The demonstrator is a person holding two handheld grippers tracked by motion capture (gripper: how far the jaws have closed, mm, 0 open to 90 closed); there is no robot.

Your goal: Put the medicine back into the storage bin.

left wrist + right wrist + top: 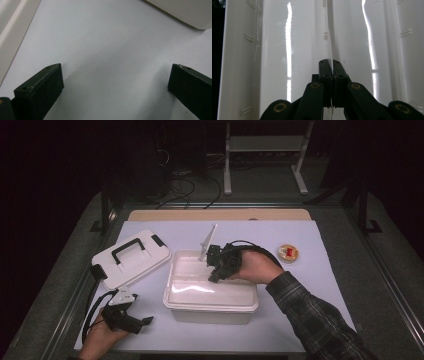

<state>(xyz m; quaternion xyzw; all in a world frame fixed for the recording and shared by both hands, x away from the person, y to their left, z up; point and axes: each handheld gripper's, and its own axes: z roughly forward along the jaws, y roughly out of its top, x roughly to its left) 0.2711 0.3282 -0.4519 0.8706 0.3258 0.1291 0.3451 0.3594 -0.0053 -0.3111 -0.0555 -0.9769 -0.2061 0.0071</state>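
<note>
Right gripper (pixel 214 276) positioned inside the open white storage box (pixel 210 308), near its back rim. Jaws pressed together on a thin translucent divider panel (pixel 328 42); in the right gripper view the panel's edge seen running straight up between the two black pads, box walls rising close on both sides. Little side room for the jaws within the box. In the high view the right hand (pixel 255 266) resting over the box's right rim, plaid sleeve (pixel 315 320) crossing the mat's near right corner.

Left gripper (pixel 146 321) lying low at the near left corner of the white mat (pixel 300 285), held in the left hand (pixel 102 336), jaws spread wide with nothing between them. In the left gripper view bare mat under the pads, a corner of the box at upper right, mat edge at far left.

White lid (pixel 131 258) with black handle flat on the mat left of the box, just beside its left rim. Small round tape roll (pixel 288 252) well apart at right. Open mat ahead of the box and along the right side.
</note>
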